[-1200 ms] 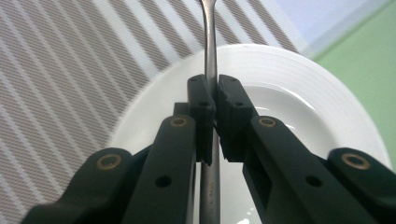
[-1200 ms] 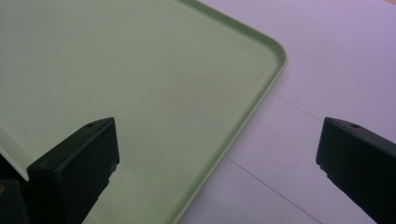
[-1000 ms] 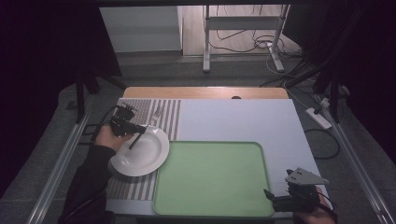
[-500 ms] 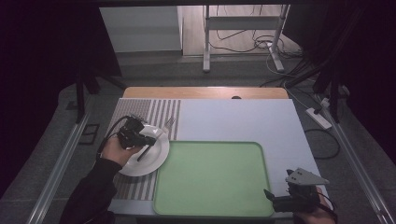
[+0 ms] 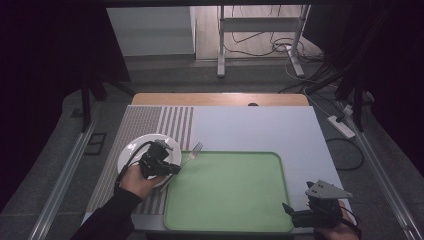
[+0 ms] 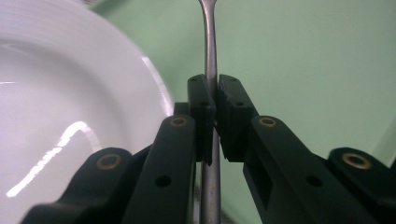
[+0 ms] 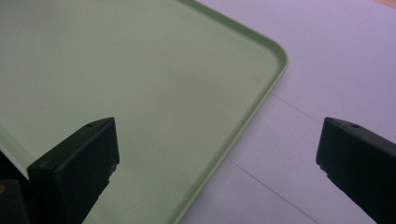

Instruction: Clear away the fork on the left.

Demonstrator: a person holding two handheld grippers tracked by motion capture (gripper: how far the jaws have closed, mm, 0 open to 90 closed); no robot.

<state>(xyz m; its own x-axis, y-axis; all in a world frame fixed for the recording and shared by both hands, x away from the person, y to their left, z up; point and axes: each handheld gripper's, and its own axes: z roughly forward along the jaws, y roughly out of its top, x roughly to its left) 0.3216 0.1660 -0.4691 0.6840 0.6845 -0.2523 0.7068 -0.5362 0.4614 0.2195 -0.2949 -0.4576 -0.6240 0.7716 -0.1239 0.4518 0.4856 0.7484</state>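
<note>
Fork [image 5: 192,152] is sitting clamped by its handle in my left gripper [image 5: 167,167], its prongs reaching out over the near-left corner of the green tray [image 5: 230,220], just beside the white plate [image 5: 132,150]; my right gripper [image 5: 300,215] is resting with jaws spread wide at the tray's right edge, holding nothing

One fork [image 5: 192,152] — one plate [image 5: 131,150] — one tray [image 5: 235,195] (green), 2 grippers.

A silver fork [image 5: 192,151] is held by a black left gripper [image 5: 170,167] at nine o'clock, over a glossy white plate [image 5: 131,152]. Beneath lies a grey-and-white striped mat [image 5: 172,122]. A pale green tray [image 5: 230,192] fills the centre.
</note>
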